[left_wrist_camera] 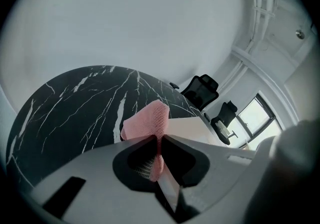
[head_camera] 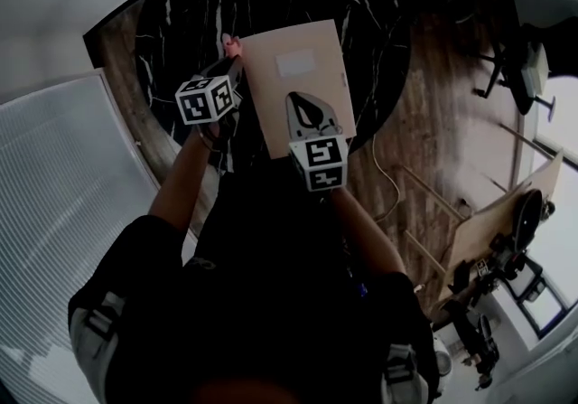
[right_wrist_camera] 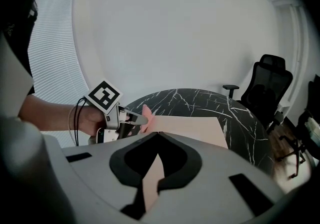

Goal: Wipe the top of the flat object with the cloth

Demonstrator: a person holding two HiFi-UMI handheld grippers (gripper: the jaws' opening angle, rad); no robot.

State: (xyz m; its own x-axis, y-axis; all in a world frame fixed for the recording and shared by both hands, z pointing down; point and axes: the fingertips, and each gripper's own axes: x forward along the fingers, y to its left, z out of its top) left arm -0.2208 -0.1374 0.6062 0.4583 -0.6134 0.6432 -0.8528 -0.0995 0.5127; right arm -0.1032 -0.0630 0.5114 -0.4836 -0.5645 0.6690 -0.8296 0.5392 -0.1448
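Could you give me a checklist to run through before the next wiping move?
1. Cloth gripped in the left tongs: ok, jaws pinched on it.
2. Cloth brought to the flat object: ok, at its far left corner.
3. Cloth touching the object's top: cannot tell.
4. Right tongs shut, over the object's near end: ok.
5. Flat object lying on the table: ok.
6. Wiping path free: ok, only a pale label on top.
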